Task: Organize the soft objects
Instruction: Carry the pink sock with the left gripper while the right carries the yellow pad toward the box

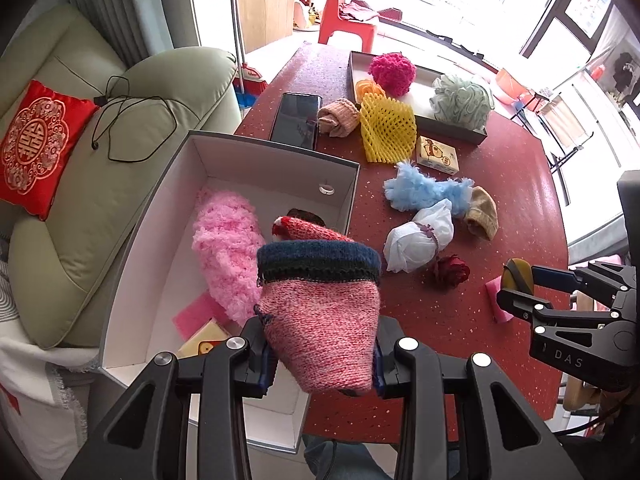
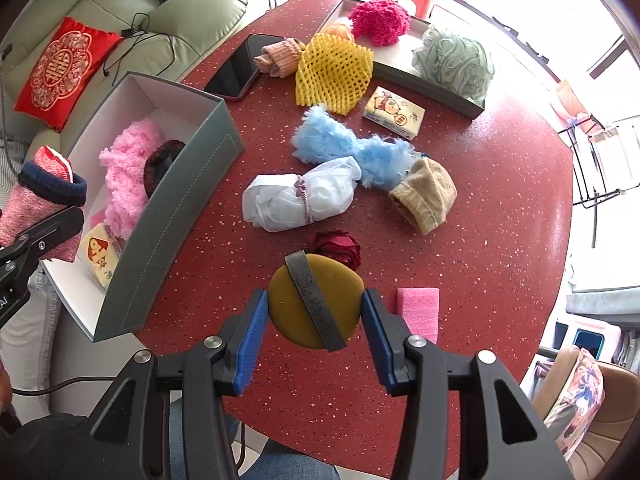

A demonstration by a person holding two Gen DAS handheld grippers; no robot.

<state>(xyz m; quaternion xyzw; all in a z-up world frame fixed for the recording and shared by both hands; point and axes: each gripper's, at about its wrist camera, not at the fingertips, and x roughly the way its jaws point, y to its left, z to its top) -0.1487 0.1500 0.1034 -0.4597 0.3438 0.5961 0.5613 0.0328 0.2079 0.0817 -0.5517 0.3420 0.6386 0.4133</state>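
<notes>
My left gripper [image 1: 320, 360] is shut on a pink knitted sock with a dark blue cuff [image 1: 320, 320], held above the near end of the open white-lined grey box [image 1: 276, 156]. Inside the box lie a fluffy pink bundle [image 1: 226, 252], a dark red knit piece [image 1: 304, 216] and a small printed packet [image 1: 202, 342]. My right gripper [image 2: 316, 312] is shut on a round mustard-yellow sponge pad with a grey strap [image 2: 316, 304], hovering over the red table [image 2: 500, 200]. In the right wrist view the sock [image 2: 44, 196] shows at the left edge.
On the table lie a white plastic bundle [image 2: 300, 196], a fluffy blue piece [image 2: 352, 148], a tan sock roll [image 2: 426, 194], a dark red fabric rose [image 2: 336, 244], a pink foam block [image 2: 418, 312], yellow foam netting [image 2: 332, 74], a phone [image 2: 236, 66] and a shallow tray [image 2: 440, 88] with puffs.
</notes>
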